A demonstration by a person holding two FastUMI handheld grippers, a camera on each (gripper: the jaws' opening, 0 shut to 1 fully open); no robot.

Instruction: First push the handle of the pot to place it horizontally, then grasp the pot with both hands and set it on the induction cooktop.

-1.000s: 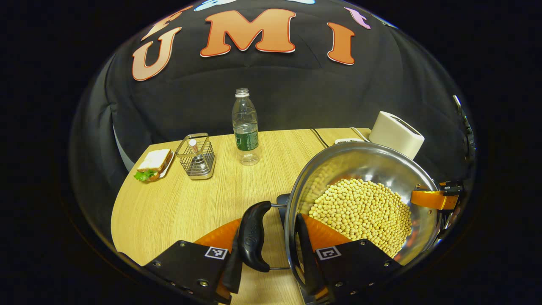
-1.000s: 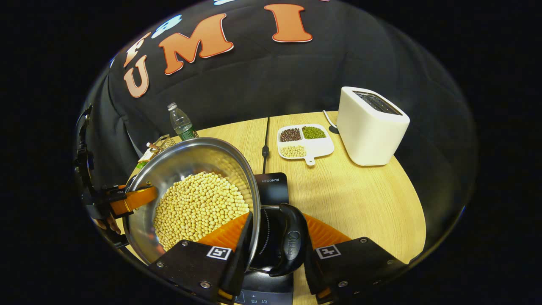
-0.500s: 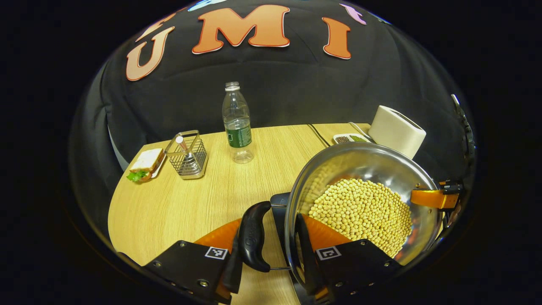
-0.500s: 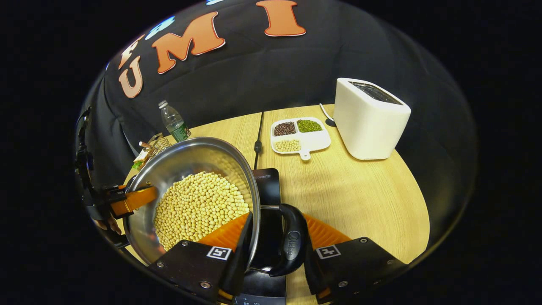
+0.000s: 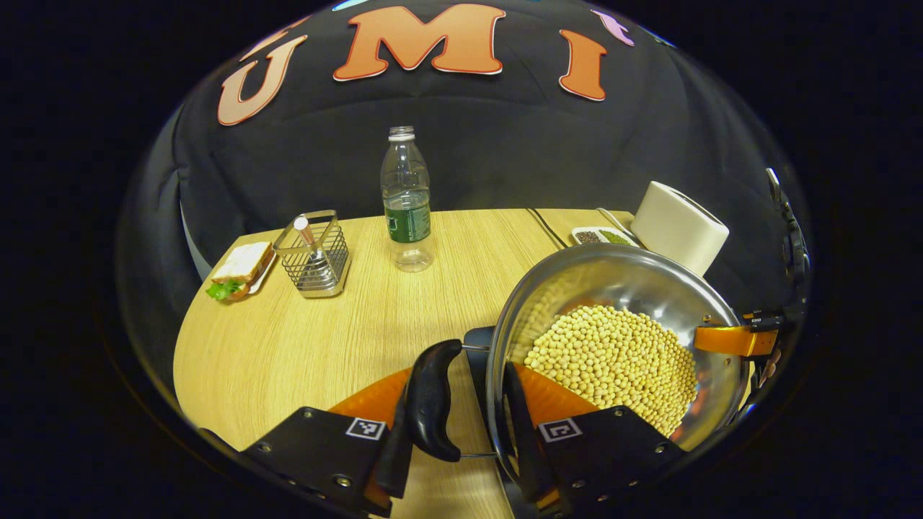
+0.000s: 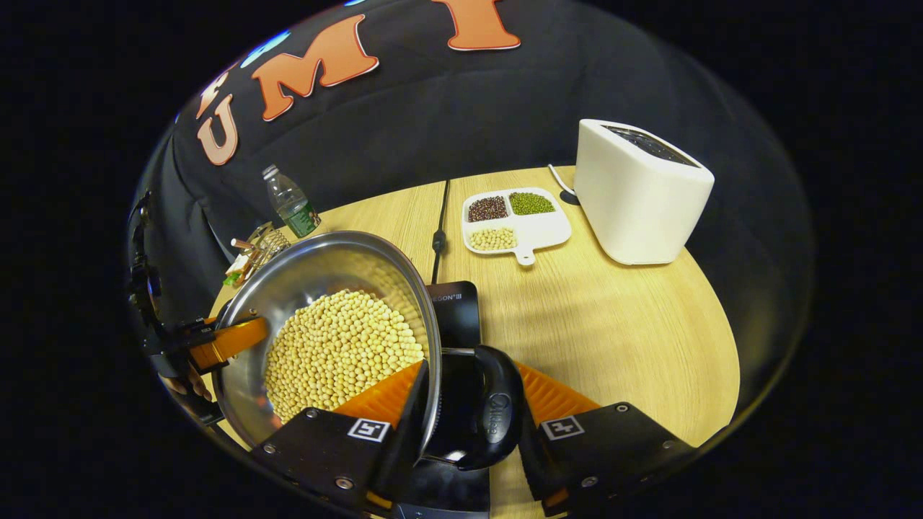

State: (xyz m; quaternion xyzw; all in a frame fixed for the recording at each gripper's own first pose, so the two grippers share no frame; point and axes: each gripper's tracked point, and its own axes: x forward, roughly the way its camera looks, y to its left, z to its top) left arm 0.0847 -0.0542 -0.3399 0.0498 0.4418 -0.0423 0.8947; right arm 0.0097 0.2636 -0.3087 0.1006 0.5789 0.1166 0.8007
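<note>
A steel pot (image 5: 620, 288) full of pale beans (image 5: 613, 360) is held from both sides over the black induction cooktop (image 6: 454, 317). My left gripper (image 5: 461, 404) is shut on the pot's side. One finger lies inside the rim and the other outside the black loop handle (image 5: 431, 396). My right gripper (image 6: 469, 411) is shut the same way on the opposite black handle (image 6: 497, 418). The right gripper (image 5: 728, 339) also shows at the pot's far rim in the left gripper view, and the left gripper (image 6: 223, 342) shows likewise in the right gripper view. The pot's base is hidden.
On the round wooden table (image 5: 288, 346) stand a clear bottle (image 5: 406, 202), a wire caddy (image 5: 314, 252) and a sandwich on a plate (image 5: 236, 268). A white toaster (image 6: 638, 191), a divided dish of beans (image 6: 515, 223) and a black cord (image 6: 437, 238) lie behind the cooktop.
Both grippers keep their hold on the pot. The bottle, toaster and dish have drifted up in the views, and more of the cooktop is hidden under the pot.
</note>
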